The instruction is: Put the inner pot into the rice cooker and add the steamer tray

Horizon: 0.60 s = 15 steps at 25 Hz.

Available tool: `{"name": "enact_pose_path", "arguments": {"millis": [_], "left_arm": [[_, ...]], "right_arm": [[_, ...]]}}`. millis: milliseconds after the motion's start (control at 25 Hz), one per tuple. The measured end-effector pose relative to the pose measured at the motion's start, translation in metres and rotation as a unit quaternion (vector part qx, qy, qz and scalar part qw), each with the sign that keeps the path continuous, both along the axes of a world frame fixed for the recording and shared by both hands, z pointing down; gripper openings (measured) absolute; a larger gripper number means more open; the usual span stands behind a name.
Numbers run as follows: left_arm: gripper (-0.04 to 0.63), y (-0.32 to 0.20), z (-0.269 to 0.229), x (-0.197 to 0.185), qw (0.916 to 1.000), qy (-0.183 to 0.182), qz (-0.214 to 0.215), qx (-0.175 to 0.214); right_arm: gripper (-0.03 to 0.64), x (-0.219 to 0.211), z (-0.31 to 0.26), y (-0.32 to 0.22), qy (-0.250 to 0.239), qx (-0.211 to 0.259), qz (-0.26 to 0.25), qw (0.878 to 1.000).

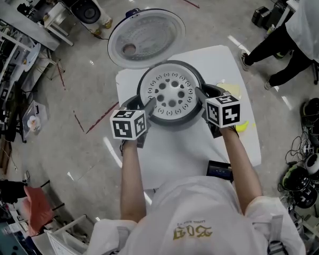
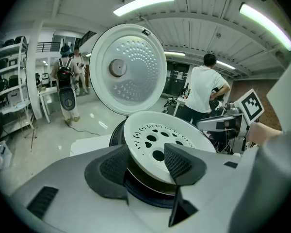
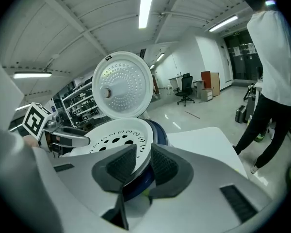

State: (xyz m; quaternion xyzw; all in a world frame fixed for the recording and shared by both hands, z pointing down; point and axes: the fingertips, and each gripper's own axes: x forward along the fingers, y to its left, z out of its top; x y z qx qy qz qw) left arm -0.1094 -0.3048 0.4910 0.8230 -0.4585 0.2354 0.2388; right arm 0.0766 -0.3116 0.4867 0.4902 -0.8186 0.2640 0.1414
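Straddling the steamer tray rim, left gripper and right gripper both released.

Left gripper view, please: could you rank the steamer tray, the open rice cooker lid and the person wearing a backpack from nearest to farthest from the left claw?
1. Steamer tray: its rim sits right between the left claw's jaws.
2. Rice cooker lid: standing open just behind the tray.
3. Person with the backpack: far left, across the floor.
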Motion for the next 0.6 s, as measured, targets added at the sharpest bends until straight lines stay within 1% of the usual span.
{"name": "enact_pose_path", "arguments": {"millis": [120, 200, 240, 320, 360, 400, 440, 480, 600], "left_arm": [[0.308, 0.003, 0.001, 0.007, 1.0000, -0.003, 0.000, 0.006], [0.346, 0.004, 0.002, 0.011, 0.9998, -0.017, 0.004, 0.010], [0.366, 0.004, 0.004, 0.013, 0.9993, -0.035, 0.009, 0.013], [0.399, 0.004, 0.005, 0.012, 0.9961, -0.083, 0.019, 0.023], [0.403, 0.005, 0.006, 0.012, 0.9941, -0.102, 0.022, 0.029], [0.407, 0.005, 0.006, 0.012, 0.9931, -0.110, 0.024, 0.032], [0.405, 0.006, 0.006, 0.013, 0.9933, -0.108, 0.024, 0.034], [0.401, 0.006, 0.007, 0.015, 0.9943, -0.098, 0.022, 0.035], [0.387, 0.009, 0.004, 0.017, 0.9973, -0.059, 0.012, 0.041]], "right_arm": [[0.106, 0.002, -0.001, 0.006, -0.002, 0.005, 0.001, 1.000], [0.106, 0.005, -0.004, 0.010, -0.005, 0.010, 0.003, 1.000], [0.104, 0.006, -0.005, 0.011, -0.007, 0.012, 0.004, 1.000], [0.101, 0.009, -0.008, 0.014, -0.010, 0.016, 0.006, 1.000], [0.101, 0.010, -0.009, 0.017, -0.011, 0.017, 0.008, 1.000], [0.100, 0.011, -0.010, 0.019, -0.013, 0.020, 0.009, 1.000], [0.095, 0.013, -0.011, 0.022, -0.014, 0.023, 0.012, 1.000], [0.091, 0.015, -0.012, 0.025, -0.016, 0.025, 0.015, 0.999], [0.078, 0.017, -0.017, 0.032, -0.021, 0.033, 0.022, 0.999]]}}
